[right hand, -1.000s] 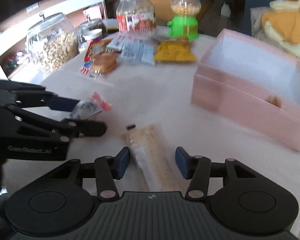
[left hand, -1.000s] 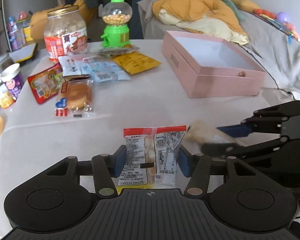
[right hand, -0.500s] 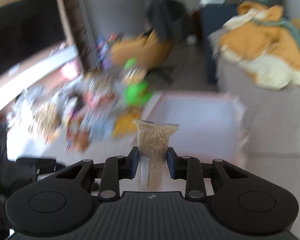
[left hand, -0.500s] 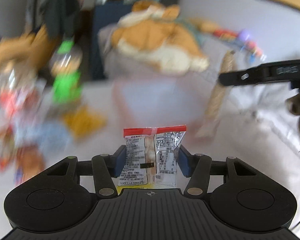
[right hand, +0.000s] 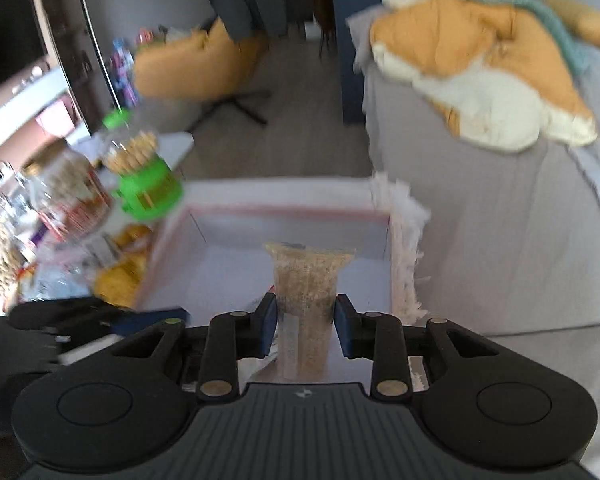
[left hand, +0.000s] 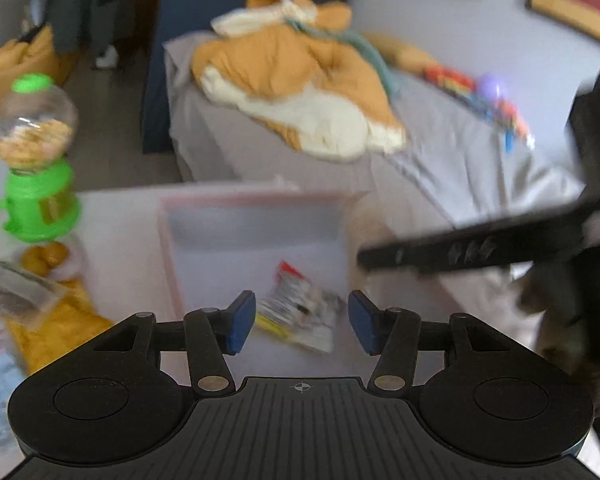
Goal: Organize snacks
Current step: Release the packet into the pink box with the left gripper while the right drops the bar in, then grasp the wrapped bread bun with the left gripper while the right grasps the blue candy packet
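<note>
My left gripper (left hand: 302,322) is open above the pink box (left hand: 168,240). A red-topped white snack packet (left hand: 300,316) lies loose below the jaws, inside the box, blurred. My right gripper (right hand: 305,322) is shut on a clear packet of tan crumbly snack (right hand: 306,292), held upright over the pink box (right hand: 284,213). The right gripper's arm crosses the left wrist view at right (left hand: 480,246). The left gripper's blue fingertip (right hand: 152,317) shows at lower left of the right wrist view.
A green candy dispenser (left hand: 34,168) stands left of the box, with yellow packets (left hand: 60,320) and other snacks beside it. Jars of snacks (right hand: 66,188) stand at far left. A grey bed with an orange blanket (left hand: 296,92) lies behind the table.
Both grippers moved from the table front to above the pink box. The left gripper opened and let go of the red-topped packet. The right gripper stayed shut on the tan packet.
</note>
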### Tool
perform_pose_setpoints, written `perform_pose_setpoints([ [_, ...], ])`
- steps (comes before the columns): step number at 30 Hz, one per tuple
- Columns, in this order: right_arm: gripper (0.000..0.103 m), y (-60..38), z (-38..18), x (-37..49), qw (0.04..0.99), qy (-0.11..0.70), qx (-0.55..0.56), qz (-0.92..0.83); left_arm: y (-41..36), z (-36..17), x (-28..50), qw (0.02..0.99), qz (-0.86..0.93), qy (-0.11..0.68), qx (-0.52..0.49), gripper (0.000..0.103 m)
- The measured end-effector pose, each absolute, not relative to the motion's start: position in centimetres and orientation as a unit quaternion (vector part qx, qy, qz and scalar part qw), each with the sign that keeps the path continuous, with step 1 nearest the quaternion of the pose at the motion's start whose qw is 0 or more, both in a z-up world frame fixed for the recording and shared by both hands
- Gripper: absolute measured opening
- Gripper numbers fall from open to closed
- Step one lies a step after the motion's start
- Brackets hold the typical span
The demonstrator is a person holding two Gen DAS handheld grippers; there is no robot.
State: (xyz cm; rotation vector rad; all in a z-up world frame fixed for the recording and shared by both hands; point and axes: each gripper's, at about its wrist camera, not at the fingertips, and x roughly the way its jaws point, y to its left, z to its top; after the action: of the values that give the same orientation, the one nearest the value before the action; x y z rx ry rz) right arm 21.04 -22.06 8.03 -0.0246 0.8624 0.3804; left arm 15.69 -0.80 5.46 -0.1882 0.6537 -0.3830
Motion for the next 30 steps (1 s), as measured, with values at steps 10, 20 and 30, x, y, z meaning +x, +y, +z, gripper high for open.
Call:
perform_pose_setpoints([
  [10,0.052,-19.9,9.4,17.5,0.885,0.384,-0.005,0.262,10.7,6.7,11.3,0.953,-0.038,0.287,-0.086,0.057],
  [20,0.056,-17.5,6.5,9.0,0.804,0.443,-0.044,0.394,17.2,3.0,4.5,0.932,0.048,0.345,-0.099,0.057],
  [30,0.057,-14.4,3.5,14.1,0.816,0.474,-0.018,0.331,16.7,1.8,5.4,0.926,0.023,0.365,-0.095,0.062],
])
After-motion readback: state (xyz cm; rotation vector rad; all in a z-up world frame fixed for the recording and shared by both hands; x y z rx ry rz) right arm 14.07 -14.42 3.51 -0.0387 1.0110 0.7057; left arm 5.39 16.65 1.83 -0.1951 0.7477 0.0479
